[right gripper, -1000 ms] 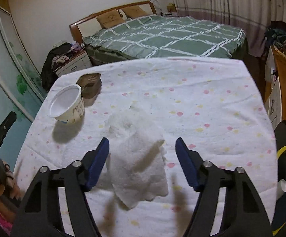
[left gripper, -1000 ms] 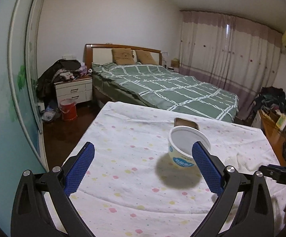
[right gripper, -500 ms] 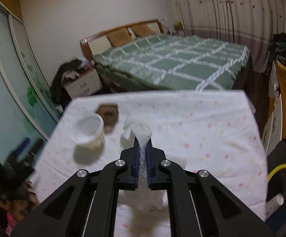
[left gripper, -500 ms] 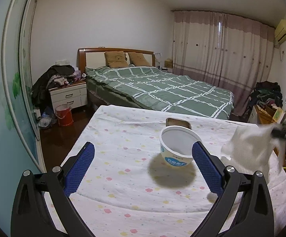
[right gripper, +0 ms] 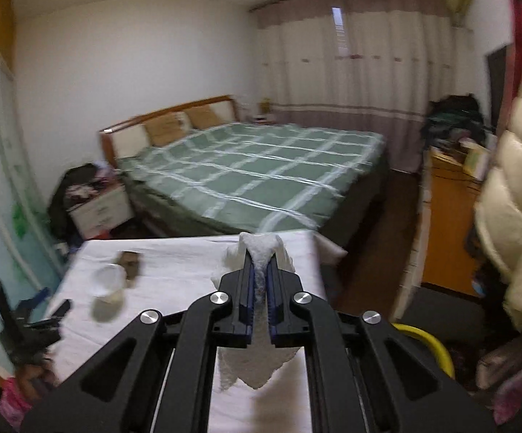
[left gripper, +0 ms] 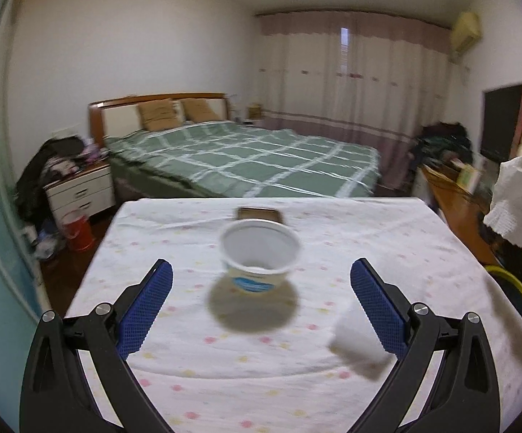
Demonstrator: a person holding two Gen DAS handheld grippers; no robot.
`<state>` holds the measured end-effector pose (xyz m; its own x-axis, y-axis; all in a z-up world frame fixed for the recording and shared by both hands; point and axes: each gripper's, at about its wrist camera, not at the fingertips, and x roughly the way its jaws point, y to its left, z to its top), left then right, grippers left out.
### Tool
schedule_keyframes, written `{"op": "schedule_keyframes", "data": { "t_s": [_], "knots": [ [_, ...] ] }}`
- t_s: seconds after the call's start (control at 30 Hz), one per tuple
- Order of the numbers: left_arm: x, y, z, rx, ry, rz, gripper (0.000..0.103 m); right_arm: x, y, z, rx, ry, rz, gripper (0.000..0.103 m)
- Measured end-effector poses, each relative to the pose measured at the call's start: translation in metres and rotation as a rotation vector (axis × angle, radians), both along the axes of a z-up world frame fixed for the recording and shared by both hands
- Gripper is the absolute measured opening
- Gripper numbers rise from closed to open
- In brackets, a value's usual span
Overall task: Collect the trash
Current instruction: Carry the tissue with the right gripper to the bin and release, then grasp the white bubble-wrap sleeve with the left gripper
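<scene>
My right gripper [right gripper: 259, 274] is shut on a white paper towel [right gripper: 261, 252] and holds it in the air past the table's right side; the towel also hangs at the right edge of the left wrist view [left gripper: 517, 209]. My left gripper [left gripper: 261, 288] is open and empty, low over the table, with a white plastic cup [left gripper: 259, 252] standing between and ahead of its fingers. A brown tray [left gripper: 259, 213] lies just behind the cup. A small white tissue piece [left gripper: 360, 350] lies by the right finger.
The table [left gripper: 188, 342] has a white dotted cloth. A yellow-rimmed bin [right gripper: 426, 346] stands on the floor to the table's right. A green bed [left gripper: 242, 158], a nightstand [left gripper: 80, 191], a red bucket [left gripper: 78, 231] and a wooden cabinet [right gripper: 448, 216] lie beyond.
My right gripper closed on the paper towel, lifted it off the table and carried it right. My left gripper moved so the cup now sits centred ahead of it.
</scene>
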<state>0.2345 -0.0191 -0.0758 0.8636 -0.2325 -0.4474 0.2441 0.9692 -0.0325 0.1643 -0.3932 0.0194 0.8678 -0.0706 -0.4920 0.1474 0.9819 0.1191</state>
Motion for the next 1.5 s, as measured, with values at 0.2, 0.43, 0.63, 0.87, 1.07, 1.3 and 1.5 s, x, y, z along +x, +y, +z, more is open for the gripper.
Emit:
{"op": "schedule_keyframes", "data": {
  "t_s": [0.2,0.43,0.63,0.87,1.07,1.3,1.5],
  "knots": [
    [-0.015,-0.032,0.007,0.014,-0.007,-0.138,0.097,-0.019,-0.069,-0.050,-0.011,0.136,-0.176,0.006],
    [-0.017,-0.065,0.003,0.058,0.052,-0.228,0.097,-0.011,-0.112,-0.118,0.003,0.285,-0.275,0.008],
    [-0.015,-0.080,0.002,0.087,0.080,-0.282,0.097,-0.012,-0.124,-0.145,-0.035,0.341,-0.347,0.056],
    [-0.010,-0.109,-0.005,0.170,0.143,-0.405,0.097,-0.015,-0.107,-0.135,-0.015,0.287,-0.315,0.059],
    [0.003,-0.144,-0.026,0.332,0.193,-0.466,0.097,0.002,-0.057,-0.119,0.017,0.224,-0.179,0.061],
    [0.047,-0.154,-0.051,0.344,0.331,-0.455,0.097,0.015,-0.033,-0.124,0.037,0.239,-0.106,0.061],
    [0.067,-0.162,-0.062,0.359,0.374,-0.467,0.097,0.012,-0.038,-0.128,0.056,0.248,-0.109,0.062]
  ]
}}
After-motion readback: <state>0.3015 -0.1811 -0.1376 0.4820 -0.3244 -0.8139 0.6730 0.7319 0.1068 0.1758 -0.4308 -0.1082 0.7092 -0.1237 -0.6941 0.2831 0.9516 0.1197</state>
